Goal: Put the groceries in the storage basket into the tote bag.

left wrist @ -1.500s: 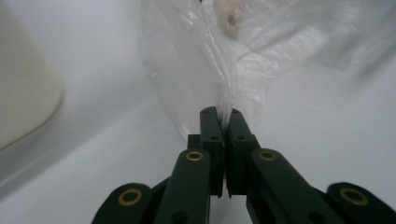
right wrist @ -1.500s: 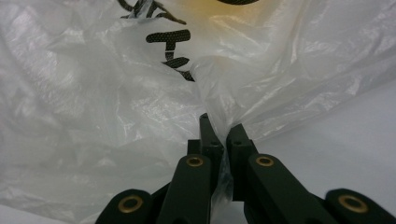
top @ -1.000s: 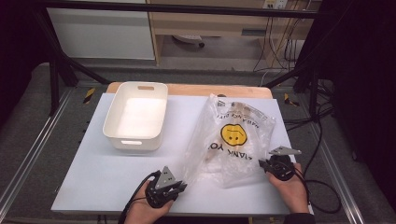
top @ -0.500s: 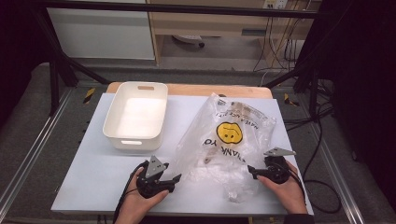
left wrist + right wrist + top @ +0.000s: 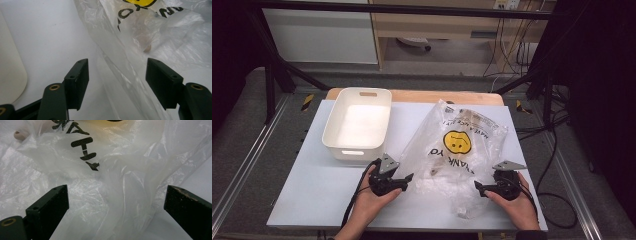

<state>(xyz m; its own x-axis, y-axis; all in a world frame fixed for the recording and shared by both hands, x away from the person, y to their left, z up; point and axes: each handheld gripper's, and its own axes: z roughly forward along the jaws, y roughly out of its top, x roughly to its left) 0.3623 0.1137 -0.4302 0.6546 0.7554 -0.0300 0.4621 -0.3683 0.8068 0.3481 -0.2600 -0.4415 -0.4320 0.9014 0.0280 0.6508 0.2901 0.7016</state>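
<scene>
Clear plastic bag [image 5: 455, 155] lies crumpled on the bench [image 5: 312, 190], centre-right of the high view, w/ its loose lower end toward the person. Left hand-held gripper [image 5: 408, 178] sits at the bag's lower-left edge, right hand-held gripper [image 5: 478, 187] at its lower-right edge, prob. so each can take one side of the film and pull the mouth apart. Both have just been opening: left jaws are spread, a fold of film running between them w/o being pinched; right jaws are spread wide, film bunched between them but not pressed. Bag is thin, wrinkled, see-through, w/ a yellow smiley face [image 5: 457, 141] and black lettering; small pale items show inside, can't tell what. White bin [image 5: 358, 125] stands upper left, apart from the bag.
</scene>
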